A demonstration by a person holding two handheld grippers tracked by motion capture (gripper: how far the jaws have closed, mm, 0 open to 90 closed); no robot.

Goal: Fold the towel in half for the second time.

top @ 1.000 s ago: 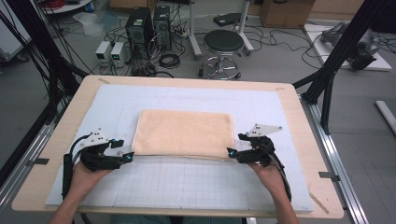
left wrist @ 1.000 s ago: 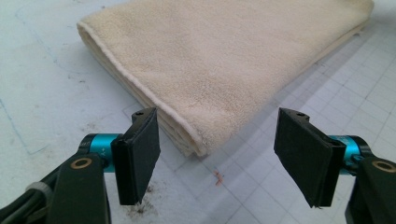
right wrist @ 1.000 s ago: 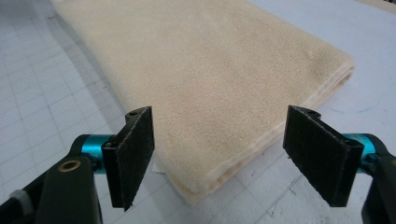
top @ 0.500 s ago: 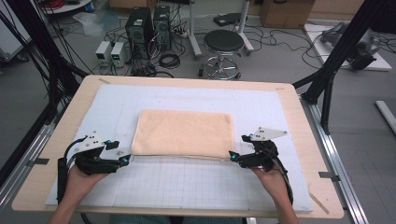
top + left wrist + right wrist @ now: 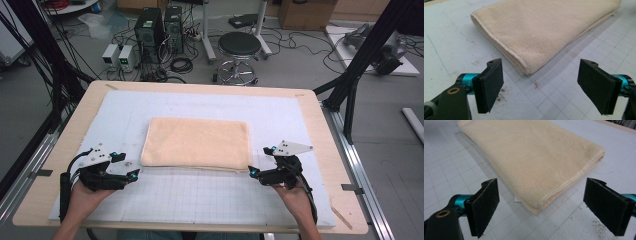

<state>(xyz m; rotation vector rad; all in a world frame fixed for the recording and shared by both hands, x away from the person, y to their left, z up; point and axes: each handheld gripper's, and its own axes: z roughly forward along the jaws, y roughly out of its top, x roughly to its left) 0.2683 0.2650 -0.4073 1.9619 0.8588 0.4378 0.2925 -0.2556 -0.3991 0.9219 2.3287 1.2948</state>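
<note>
A folded cream towel lies flat in the middle of the white gridded mat. My left gripper rests on the mat just off the towel's near left corner. In the left gripper view its jaws stand wide apart, with the towel's corner a little ahead of the pads. My right gripper sits by the near right corner, and that towel corner also lies ahead of its gripper, untouched. Both pairs of jaws have just been opening, with nothing gripped.
The mat covers a wooden table with bare margins on all sides. Beyond the far edge stand a black stool, computer cases and loose cables on the floor. Black frame posts rise at both sides.
Both grippers' jaws have spread wider and eased slightly back from the towel's near corners. The towel lies as before.
</note>
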